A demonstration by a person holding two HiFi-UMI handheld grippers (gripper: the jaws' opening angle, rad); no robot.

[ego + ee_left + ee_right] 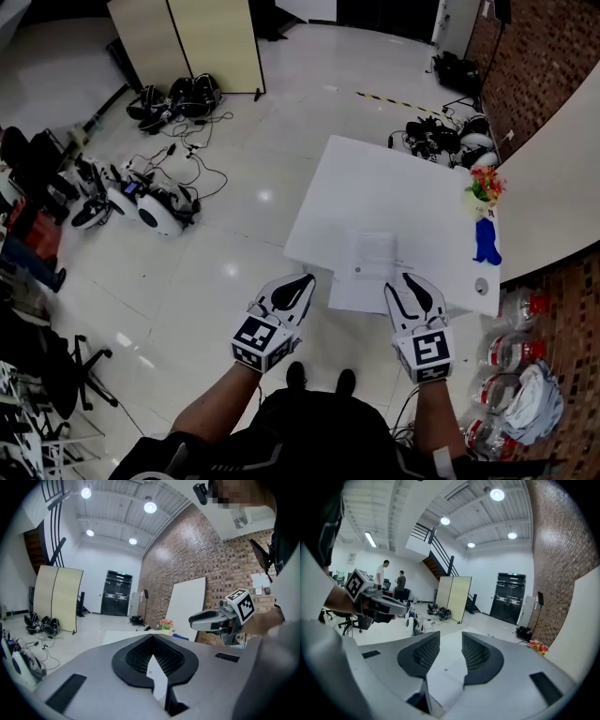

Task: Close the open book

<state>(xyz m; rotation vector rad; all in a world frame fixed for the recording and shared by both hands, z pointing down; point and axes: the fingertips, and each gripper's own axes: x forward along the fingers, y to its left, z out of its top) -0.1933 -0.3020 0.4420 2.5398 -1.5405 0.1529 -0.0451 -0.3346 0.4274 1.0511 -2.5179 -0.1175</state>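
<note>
My left gripper [296, 283] has its fingers clenched; the right gripper's [411, 281] fingers stand released over the open book [367, 267] at the bench's [375, 178] near edge.

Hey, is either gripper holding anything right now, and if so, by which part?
Nothing is held. The right gripper has its jaws apart, close to the open white paper book but not on it; the left gripper is shut on nothing.
</note>
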